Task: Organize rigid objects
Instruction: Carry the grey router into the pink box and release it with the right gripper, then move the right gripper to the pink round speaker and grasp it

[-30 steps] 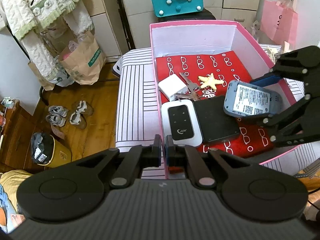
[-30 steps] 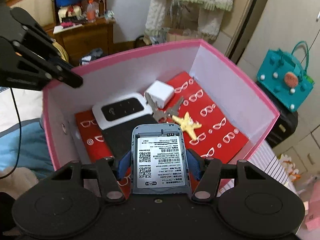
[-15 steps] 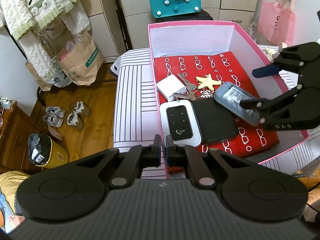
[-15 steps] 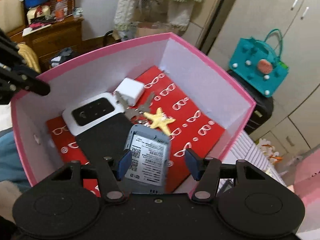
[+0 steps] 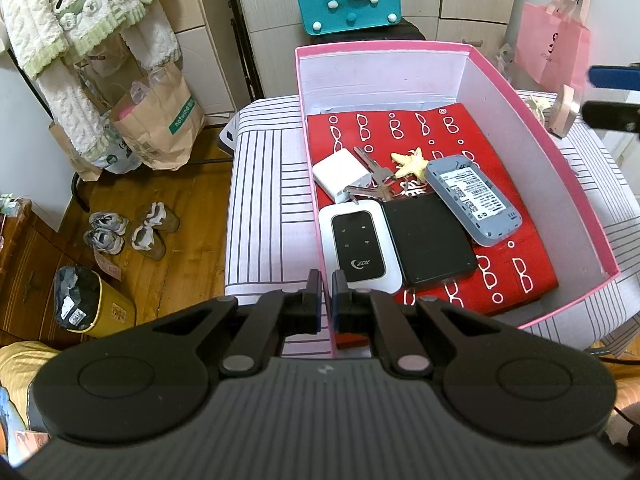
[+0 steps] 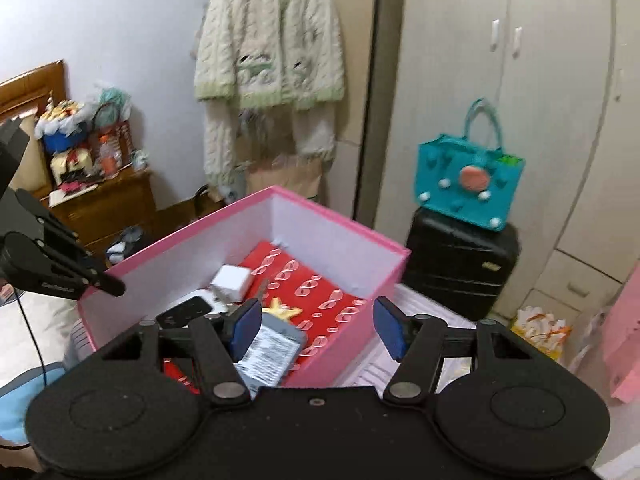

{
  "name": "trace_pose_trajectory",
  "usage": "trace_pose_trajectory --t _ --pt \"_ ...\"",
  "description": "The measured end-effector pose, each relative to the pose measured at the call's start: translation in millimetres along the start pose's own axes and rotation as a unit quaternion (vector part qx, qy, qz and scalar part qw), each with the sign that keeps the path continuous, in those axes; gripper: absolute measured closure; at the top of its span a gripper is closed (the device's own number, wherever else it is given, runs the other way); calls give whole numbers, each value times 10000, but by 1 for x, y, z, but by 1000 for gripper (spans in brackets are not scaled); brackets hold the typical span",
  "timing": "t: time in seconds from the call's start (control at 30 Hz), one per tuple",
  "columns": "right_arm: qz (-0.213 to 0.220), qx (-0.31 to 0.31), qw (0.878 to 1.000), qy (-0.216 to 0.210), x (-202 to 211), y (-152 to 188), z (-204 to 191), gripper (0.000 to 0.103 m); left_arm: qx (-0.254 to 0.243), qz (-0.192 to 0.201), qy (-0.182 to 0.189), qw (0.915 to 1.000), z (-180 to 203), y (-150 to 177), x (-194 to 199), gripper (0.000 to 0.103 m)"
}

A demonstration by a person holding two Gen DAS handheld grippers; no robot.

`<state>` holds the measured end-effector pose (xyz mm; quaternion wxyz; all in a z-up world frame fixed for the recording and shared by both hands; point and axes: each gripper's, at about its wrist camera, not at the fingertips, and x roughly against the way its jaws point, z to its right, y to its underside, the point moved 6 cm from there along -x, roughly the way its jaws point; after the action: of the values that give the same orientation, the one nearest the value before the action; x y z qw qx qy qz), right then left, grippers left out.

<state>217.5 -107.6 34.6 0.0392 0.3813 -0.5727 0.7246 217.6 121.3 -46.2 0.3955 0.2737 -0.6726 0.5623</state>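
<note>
Even, fairly bright indoor light, no hard glare | soft shadow along pink box (image 5: 576,200) inner walls | left wrist view sharp, strong barrel curve at edges, dark corners | right wrist view motion-blurred throughout, smeared label on grey router (image 6: 268,354), cardigan (image 6: 272,52) soft, bowed wardrobe lines at rim

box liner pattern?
Red liner with white eyeglasses motifs, inside the pink box; clearest in the left wrist view.

The right gripper (image 6: 316,330) hangs wide open and empty above the near corner of the pink box (image 6: 332,356). A grey router (image 6: 272,354) lies label-up inside, at lower centre. A teal bag (image 6: 468,184) sits right of centre.
</note>
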Motion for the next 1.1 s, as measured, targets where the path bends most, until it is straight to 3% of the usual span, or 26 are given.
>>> trace_pose_trajectory --t 0.17,0.43,0.7,0.9,1.1 --pt "163 -262 9995 107 15 19 25 35 -46 -2 -3 10000 1 0 1 99" --pt "287 -957 9929 643 26 70 86 35 64 -15 140 9999 -4 -2 0 99" --pt "298 -1150 9865 1129 20 97 129 32 152 -8 170 9997 -7 -2 -2 99" --pt "118 -904 9873 1300 -9 104 144 31 187 -23 140 9997 -5 -1 -5 98" --pt "-248 -119 9889 1463 -49 110 165 25 158 -117 121 9997 -4 -2 -11 98"
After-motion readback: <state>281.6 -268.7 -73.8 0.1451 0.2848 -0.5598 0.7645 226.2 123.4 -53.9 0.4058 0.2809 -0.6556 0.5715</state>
